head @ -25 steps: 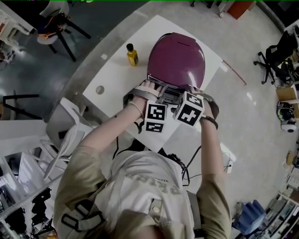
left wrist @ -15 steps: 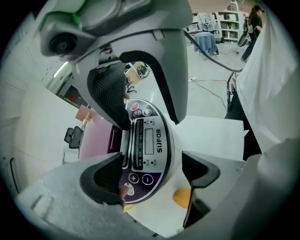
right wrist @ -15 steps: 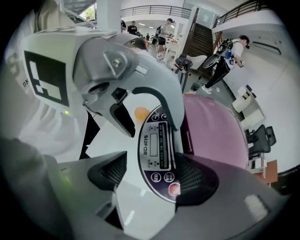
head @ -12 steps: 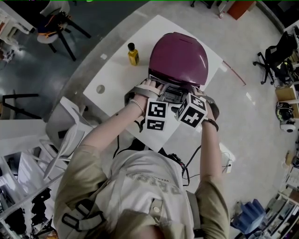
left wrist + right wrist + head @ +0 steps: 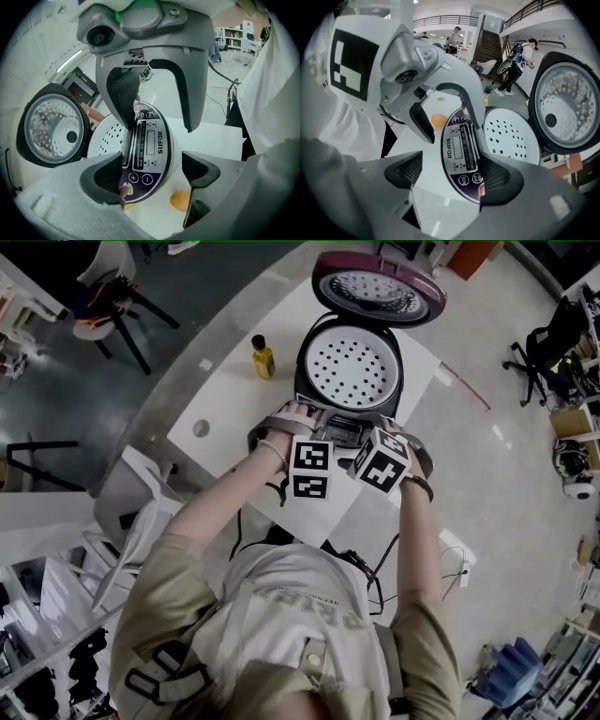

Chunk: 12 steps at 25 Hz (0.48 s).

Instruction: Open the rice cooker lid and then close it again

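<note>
You have the opening half done, by my reading: the maroon domed rice cooker lid (image 5: 377, 287) stands tipped up at the far side of the rice cooker (image 5: 304, 381), and the white perforated round tray (image 5: 349, 367) in the cooker's mouth lies bare. Closing is what remains. Both tools sit at the cooker's near side. Your left hand-held gripper (image 5: 153, 176) has its jaws well apart and grips nothing, with the cooker's dark oval control panel (image 5: 147, 145) showing between them. Your right hand-held gripper (image 5: 452, 177) has just been opening its jaws. They are wide now, and the same panel lies between them without being clamped. The next move probably calls for lifting one gripper away from the panel, reaching past the tray to the raised lid, and pushing its top edge down towards the cooker's near side until it latches. Keep the jaws clear of the rim as the lid falls. The head view alone shows the whole layout: the white bench (image 5: 234, 399) under the cooker and a small yellow bottle (image 5: 262, 357) beside the cooker, on the left gripper's side. It hides the jaws under the marker cubes and your hands. Only the gripper views show the jaws, the panel's buttons and the silvery, beaded underside of the lid.
</note>
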Tool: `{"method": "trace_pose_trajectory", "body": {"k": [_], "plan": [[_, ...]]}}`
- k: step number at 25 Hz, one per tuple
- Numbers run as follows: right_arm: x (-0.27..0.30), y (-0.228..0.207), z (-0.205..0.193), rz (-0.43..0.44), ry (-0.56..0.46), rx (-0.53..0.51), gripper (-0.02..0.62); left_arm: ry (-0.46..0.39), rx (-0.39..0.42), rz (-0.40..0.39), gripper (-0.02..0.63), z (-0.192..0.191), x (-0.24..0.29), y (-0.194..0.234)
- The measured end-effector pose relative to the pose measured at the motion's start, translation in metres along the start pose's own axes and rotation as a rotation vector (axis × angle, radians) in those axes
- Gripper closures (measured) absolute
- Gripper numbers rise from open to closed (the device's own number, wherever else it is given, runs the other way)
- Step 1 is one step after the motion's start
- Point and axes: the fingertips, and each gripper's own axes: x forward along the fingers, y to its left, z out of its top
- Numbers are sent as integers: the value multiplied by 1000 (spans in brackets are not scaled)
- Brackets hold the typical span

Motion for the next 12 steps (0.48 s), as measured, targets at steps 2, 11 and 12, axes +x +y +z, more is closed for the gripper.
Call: {"method": "trace_pose_trajectory", "body": {"k": [2,11,12], "plan": [[-1,-1,1,-4,-12,4,215,-3,0,4,198,0,-1,1],[2,-4,2,-40,-63,10,215,-31,-35,-2,198,0,2,3],[2,-4,2,-45,-72,12,215,-37,-46,-8,197,0,2,3]]}}
